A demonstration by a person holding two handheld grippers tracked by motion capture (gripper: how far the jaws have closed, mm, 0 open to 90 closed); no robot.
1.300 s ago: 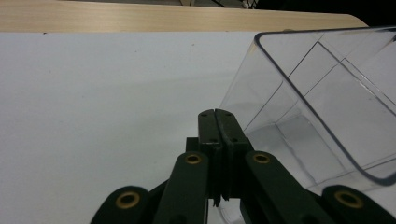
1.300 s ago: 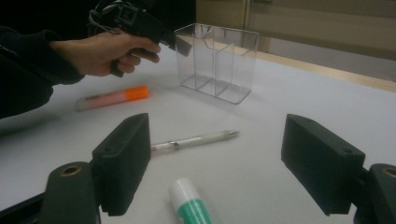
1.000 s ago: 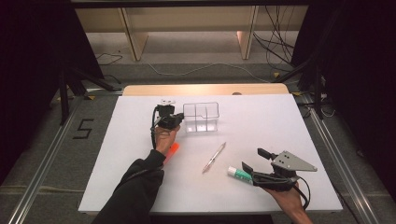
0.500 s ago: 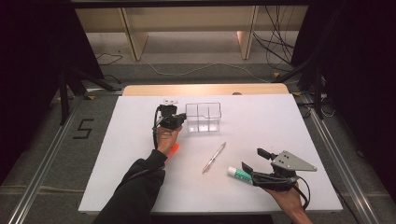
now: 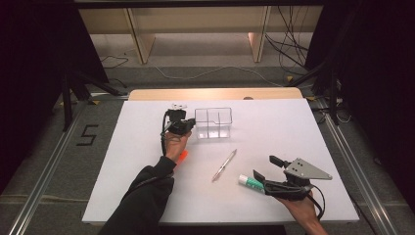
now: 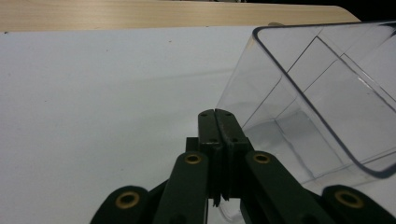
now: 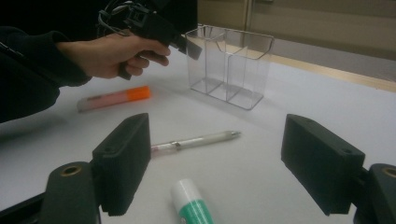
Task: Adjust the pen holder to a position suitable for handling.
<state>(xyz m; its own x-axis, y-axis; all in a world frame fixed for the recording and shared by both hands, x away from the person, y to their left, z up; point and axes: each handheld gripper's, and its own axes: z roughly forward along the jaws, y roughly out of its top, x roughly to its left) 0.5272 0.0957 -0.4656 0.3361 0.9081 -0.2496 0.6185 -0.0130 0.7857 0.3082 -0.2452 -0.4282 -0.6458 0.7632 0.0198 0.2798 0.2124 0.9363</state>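
A clear two-compartment container (image 5: 213,122) (image 7: 229,65) (image 6: 317,93) stands upright at the back middle of the white table (image 5: 293,127). My left gripper (image 5: 188,125) (image 6: 215,116) (image 7: 191,46) is shut, pads together, its tip against the container's left wall near a corner. My right gripper (image 5: 264,167) (image 7: 224,161) rests open and wide at the front right. A white and green glue stick (image 5: 248,181) (image 7: 194,205) lies on the table between its jaws, untouched. A white pen (image 5: 224,165) (image 7: 196,140) lies mid-table, and an orange highlighter (image 5: 181,157) (image 7: 114,98) lies by the left wrist.
A wooden strip (image 5: 215,94) runs along the table's far edge, with shelf legs and cables (image 5: 288,49) on the floor beyond. Metal rails (image 5: 44,186) flank the table on both sides.
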